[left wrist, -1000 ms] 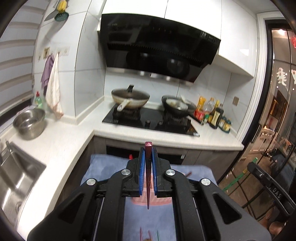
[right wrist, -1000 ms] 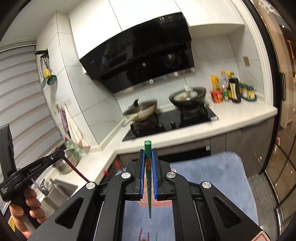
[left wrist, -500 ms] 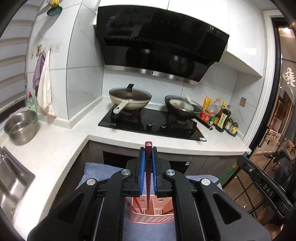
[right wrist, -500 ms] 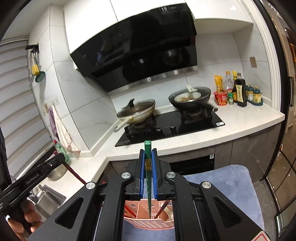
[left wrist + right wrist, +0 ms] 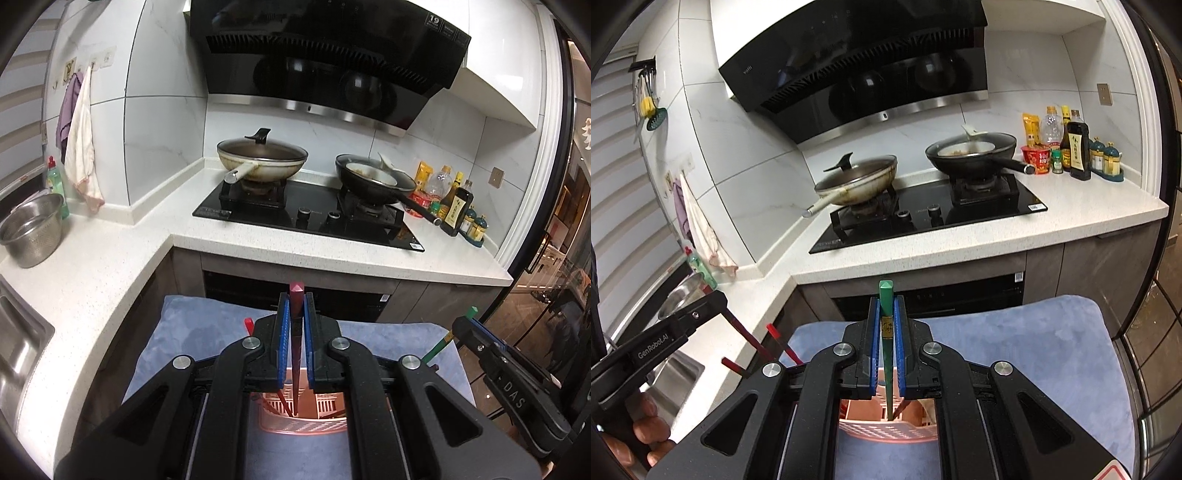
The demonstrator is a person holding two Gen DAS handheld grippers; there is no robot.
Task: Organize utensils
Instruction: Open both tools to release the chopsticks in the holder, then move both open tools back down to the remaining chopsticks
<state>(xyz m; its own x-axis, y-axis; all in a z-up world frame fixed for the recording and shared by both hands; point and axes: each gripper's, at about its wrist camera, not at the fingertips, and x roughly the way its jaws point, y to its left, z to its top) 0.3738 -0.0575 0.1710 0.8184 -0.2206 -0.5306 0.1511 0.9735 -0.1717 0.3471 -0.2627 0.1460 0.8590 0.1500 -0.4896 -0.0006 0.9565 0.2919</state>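
Note:
My left gripper (image 5: pixel 294 306) is shut on a dark red chopstick (image 5: pixel 295 354) that stands upright, its lower tip down inside a pink slotted utensil holder (image 5: pixel 303 424) on a blue mat (image 5: pixel 192 332). Other red chopsticks (image 5: pixel 248 325) lean in the holder. My right gripper (image 5: pixel 885 306) is shut on a green chopstick (image 5: pixel 886 343), whose tip also reaches into the pink holder (image 5: pixel 886 432). In the right wrist view the left gripper (image 5: pixel 718 301) shows at the left, with red chopsticks (image 5: pixel 783 343) beside it. The right gripper (image 5: pixel 471 325) with its green stick shows at the right of the left wrist view.
A white L-shaped counter (image 5: pixel 110 266) lies ahead with a black hob (image 5: pixel 306 218), a lidded wok (image 5: pixel 262 158) and a black pan (image 5: pixel 373 177). Sauce bottles (image 5: pixel 456 206) stand at the right, a steel bowl (image 5: pixel 31 229) and sink (image 5: pixel 18 350) at the left.
Both grippers have sunk toward the mat with their chopsticks. The pink holder has come into view under the fingers, and both stick tips now reach into it.

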